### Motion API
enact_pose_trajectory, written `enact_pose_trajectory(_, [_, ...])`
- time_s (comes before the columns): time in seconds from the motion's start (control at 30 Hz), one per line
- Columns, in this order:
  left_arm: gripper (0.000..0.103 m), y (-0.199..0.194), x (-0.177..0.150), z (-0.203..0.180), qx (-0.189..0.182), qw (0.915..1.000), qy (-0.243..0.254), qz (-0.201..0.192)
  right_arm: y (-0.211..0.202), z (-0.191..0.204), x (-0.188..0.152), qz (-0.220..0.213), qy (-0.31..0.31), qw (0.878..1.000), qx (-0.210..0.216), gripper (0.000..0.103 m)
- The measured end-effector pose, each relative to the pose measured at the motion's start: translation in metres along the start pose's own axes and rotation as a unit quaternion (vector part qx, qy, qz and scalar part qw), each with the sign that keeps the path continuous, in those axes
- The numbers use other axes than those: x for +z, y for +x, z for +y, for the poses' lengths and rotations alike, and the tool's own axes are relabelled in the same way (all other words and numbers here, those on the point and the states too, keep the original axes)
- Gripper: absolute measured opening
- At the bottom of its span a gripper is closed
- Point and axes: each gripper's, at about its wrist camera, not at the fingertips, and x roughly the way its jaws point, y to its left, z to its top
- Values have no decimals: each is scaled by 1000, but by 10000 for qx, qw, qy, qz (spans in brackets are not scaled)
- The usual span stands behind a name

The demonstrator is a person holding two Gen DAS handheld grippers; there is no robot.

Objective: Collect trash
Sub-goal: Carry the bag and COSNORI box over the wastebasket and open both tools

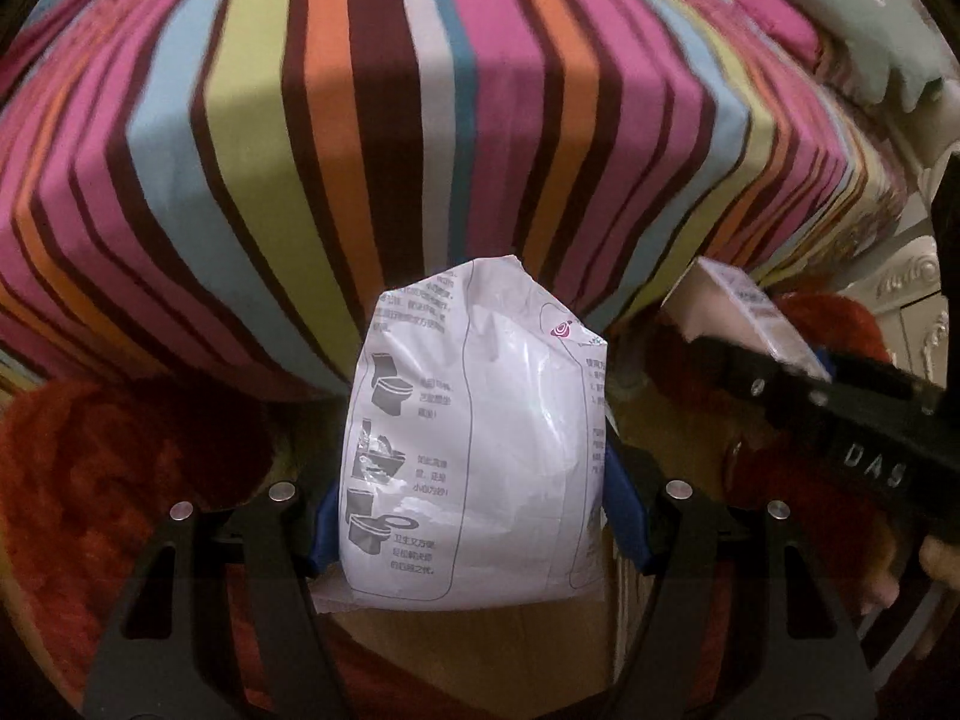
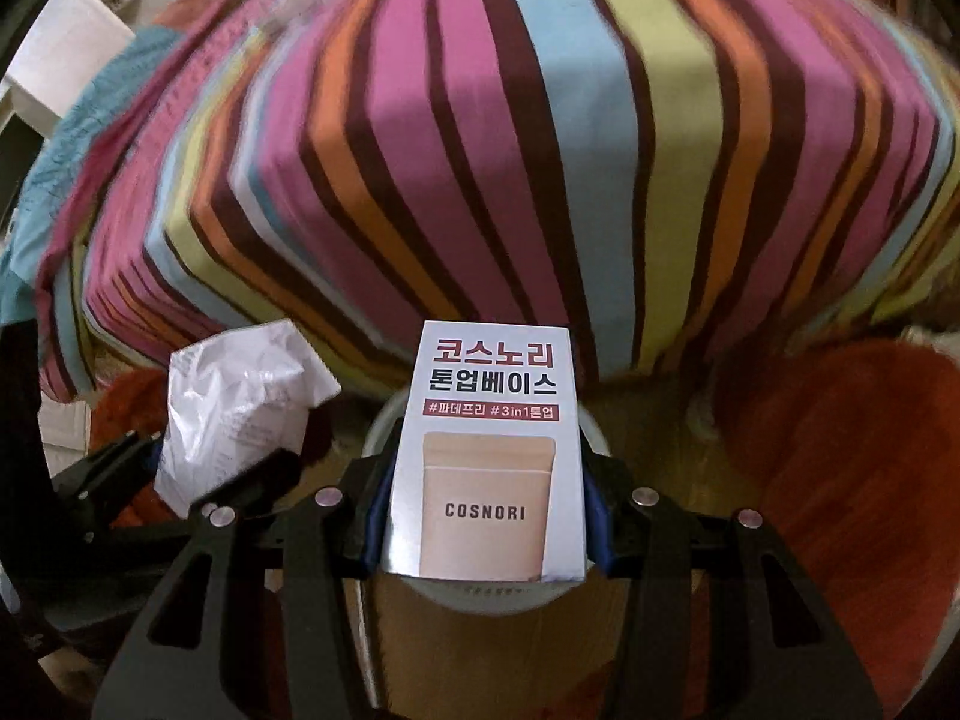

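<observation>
Striped bedsheet (image 1: 420, 120) filled the room, red rug (image 1: 108, 468) below. Your left gripper (image 1: 474, 516) clamped a white plastic packet (image 1: 474, 450); right gripper (image 2: 486, 516) pinched the Cosnori box (image 2: 489, 456). Only the right view showed a white bin rim (image 2: 384, 420).

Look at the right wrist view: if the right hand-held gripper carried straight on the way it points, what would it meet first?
Probably the white round container directly beneath the right hand-held gripper, which is shut on the COSNORI box. Its rim shows behind and below the box, though depth is unclear.
</observation>
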Motion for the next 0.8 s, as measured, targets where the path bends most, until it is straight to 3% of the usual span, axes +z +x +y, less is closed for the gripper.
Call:
enact_pose_trajectory(0.27, [67,54,-4,6,47,9959,-219,878,55,-22,-2,1043,564,9928,162,47])
enact_pose_trajectory(0.5, [67,108,-8,12,-41,9830,-575,1743,98,-33,1,1715,1068,9786,384,47])
enact_pose_trajectory(0.8, [67,154,-13,22,-116,9675,-971,2331,144,-45,-14,2293,1406,9626,325,47])
